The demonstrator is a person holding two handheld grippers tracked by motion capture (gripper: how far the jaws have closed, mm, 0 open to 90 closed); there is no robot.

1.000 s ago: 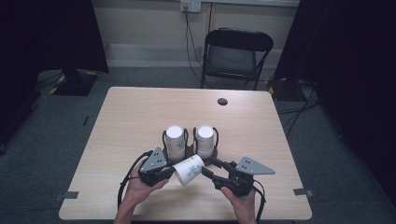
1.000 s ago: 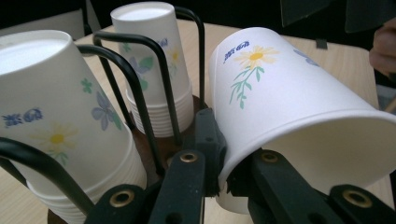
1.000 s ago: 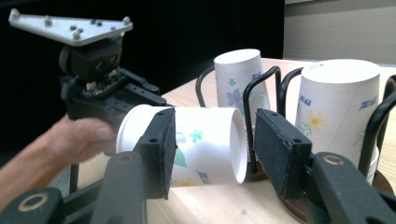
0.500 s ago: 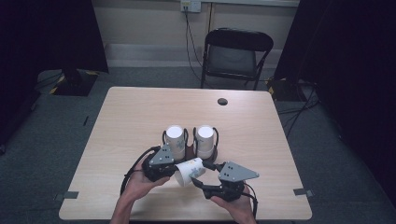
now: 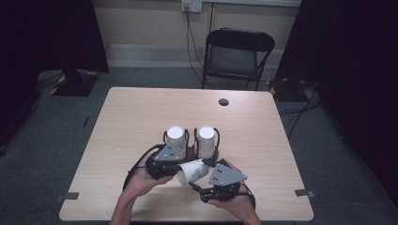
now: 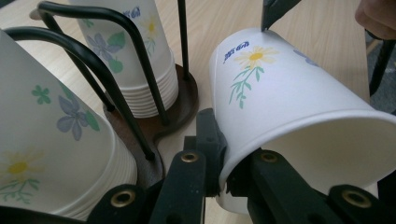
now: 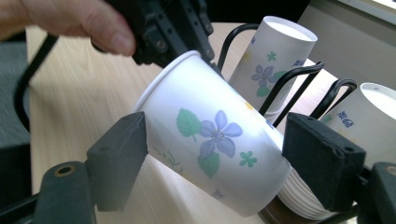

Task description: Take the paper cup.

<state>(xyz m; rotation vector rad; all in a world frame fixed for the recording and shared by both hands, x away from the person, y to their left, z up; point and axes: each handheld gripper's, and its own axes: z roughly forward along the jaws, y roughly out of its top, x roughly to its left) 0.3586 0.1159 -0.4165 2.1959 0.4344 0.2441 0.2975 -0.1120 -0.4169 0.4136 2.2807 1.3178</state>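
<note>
1. My right claw [image 5: 195, 184] sits nearest me, low over the counter [image 5: 117, 122]. Its jaws have just been opening and now stand spread on either side of the paper cup [image 7: 210, 149], which lies between them, the right one clear of its wall.
2. The cup [image 5: 193, 170] hangs tilted between my two hands, its long axis running slantwise: rim toward my left claw, closed bottom toward my right claw and the racks.
3. My left claw [image 6: 224, 161] is pressed together on the cup's rim, pinching the wall, so it alone carries the cup. I judge the next move is its to make.
4. Just beyond stand two stacks of cups in wire holders, the left stack [image 5: 175, 138] and the right stack [image 5: 206, 139], bottoms up.
5. Farther off, beyond the counter, a chair [image 5: 237, 56] waits.
</note>
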